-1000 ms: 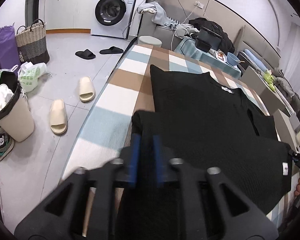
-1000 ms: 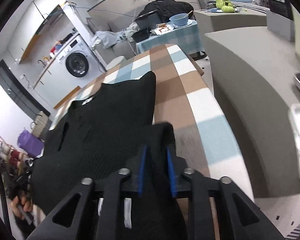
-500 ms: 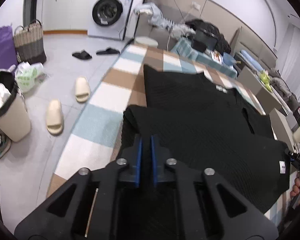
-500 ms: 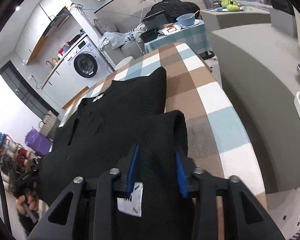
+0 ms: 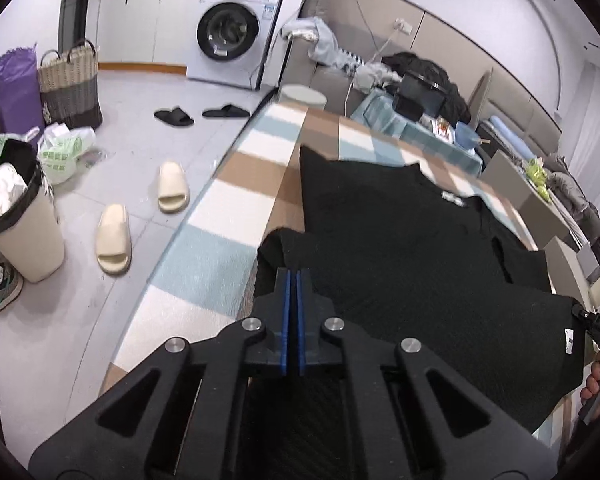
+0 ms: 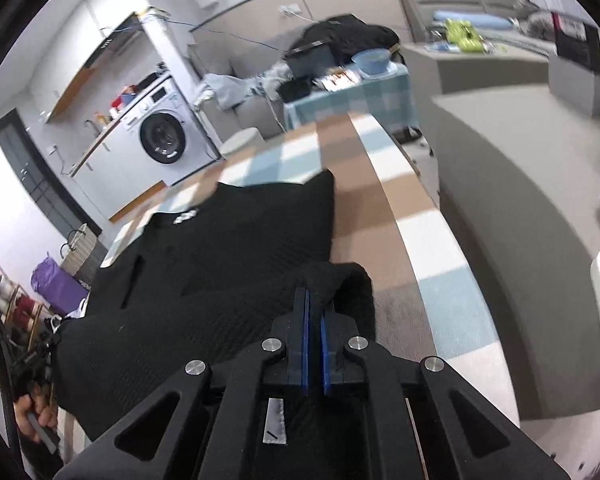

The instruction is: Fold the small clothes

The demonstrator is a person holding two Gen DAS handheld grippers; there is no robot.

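1. The black top [image 5: 400,248] lies on the checked cloth [image 5: 220,248] that covers my table. Its near edge is lifted and folded over the flat part.
2. My left tongs [image 5: 293,280] are pressed tight together on the left corner of that lifted edge — the blue pads [image 5: 287,320] have just a thin line between them.
3. My right tongs [image 6: 313,312] pinch the right corner of the same black top [image 6: 240,248]. The blue pads there sit close, with black cloth bunched around them.
4. A small white tag [image 5: 569,341] shows on the folded edge, far over by my other tongs. A white label [image 5: 454,199] sits at the neck.
5. On the floor to the left are two cream slippers [image 5: 114,240], two black slippers [image 5: 174,116] and a bin [image 5: 24,236] with a black bag.
6. A basket [image 5: 70,84] stands by a purple bag [image 5: 14,88].
7. A white washing machine [image 5: 230,32] is at the back — a grey sofa [image 6: 512,184] is on the right side.
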